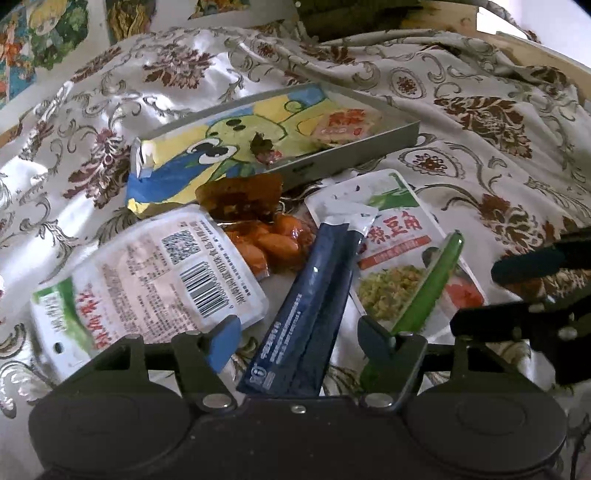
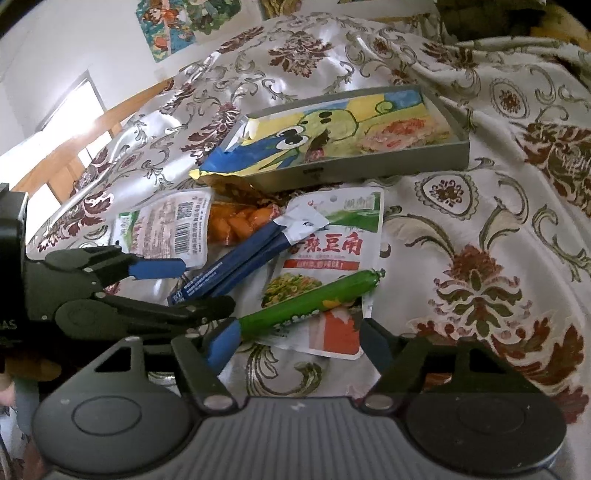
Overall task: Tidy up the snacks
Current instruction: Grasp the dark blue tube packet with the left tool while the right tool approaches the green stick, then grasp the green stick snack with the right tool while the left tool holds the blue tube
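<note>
Blue pads tip my left tongs (image 1: 297, 343), and they stand apart with the dark blue stick packs (image 1: 306, 314) lying between them, no pad pressing on the wrapper. The left pad rests over the corner of a white pouch with a barcode (image 1: 147, 273); the right finger sits at the near end of the green sausage (image 1: 430, 284). My right tongs (image 2: 295, 341) are parted too: the green sausage's near end lies against the left blue pad (image 2: 221, 345), and the bottom edge of the white bean pouch with red lettering (image 2: 328, 266) lies between the fingers, gripped by neither.

From the right view, the left tongs reach in from the side, one blue finger over the barcode pouch and the black finger just beside the sausage's end, so the two tools crowd the same corner of the heap.

Beyond the fingers, the sausage lies slantwise across the bean pouch, and the stick packs overlap that pouch's top corner. Behind them a clear pack of orange pieces (image 1: 273, 240) sits wedged between the barcode pouch and the stick packs, with a brownish wrapper (image 1: 240, 195) above it. Farther back stands a shallow grey box (image 1: 369, 147), holding a large yellow-and-blue cartoon bag (image 1: 229, 147) whose end hangs out over the box's near-left corner. Everything rests on a rumpled floral cloth (image 1: 480, 122). Colourful posters (image 2: 170, 22) hang on the wall behind.
</note>
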The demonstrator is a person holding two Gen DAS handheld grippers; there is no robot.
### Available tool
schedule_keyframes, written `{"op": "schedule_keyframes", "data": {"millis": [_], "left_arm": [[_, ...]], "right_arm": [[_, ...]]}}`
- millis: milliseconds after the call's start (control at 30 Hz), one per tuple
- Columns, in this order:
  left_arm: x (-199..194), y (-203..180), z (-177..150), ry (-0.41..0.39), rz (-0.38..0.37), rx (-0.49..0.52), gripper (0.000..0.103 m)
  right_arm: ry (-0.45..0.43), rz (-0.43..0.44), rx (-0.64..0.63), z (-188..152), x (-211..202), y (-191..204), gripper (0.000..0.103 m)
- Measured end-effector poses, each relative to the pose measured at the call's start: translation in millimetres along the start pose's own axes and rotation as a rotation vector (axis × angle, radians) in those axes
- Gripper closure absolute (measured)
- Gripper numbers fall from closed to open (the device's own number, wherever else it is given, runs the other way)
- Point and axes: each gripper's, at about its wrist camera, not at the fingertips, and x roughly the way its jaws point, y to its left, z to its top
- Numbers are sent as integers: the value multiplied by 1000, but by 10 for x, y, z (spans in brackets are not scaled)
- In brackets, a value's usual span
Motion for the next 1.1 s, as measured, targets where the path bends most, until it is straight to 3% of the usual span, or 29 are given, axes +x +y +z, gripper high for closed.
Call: {"op": "schedule_keyframes", "data": {"millis": [200,267,333,433,500,567,700,867,967,1100], "left_arm": [[155,38,110,34,23,-68,33],[175,93,119,41,-11,-120,46],[183,100,117,46,-14,-138,47],[181,59,101,54,-5,-123,49],[171,43,77,62,-3,-162,50],[138,17,29,64,0,-202,51],[35,-44,-76,63,27,-281,55],[-124,-28,-184,65,49,-437,58],[-177,-19,-217,75,47,-495,58],[-166,-10,-238,78,45,-495,58]], "right_arm": [[9,13,55,77,123,-67,26],[14,20,86,94,170,-100,26],[13,20,111,103,205,-126,28],[-8,11,136,119,228,-158,38],[-24,-5,138,137,247,-152,45],[-30,-25,124,155,283,-131,59],[-37,-36,91,175,340,-85,68],[-35,-30,78,176,341,-63,68],[-10,-2,86,166,362,-65,55],[-2,-15,32,141,399,20,52]]}}
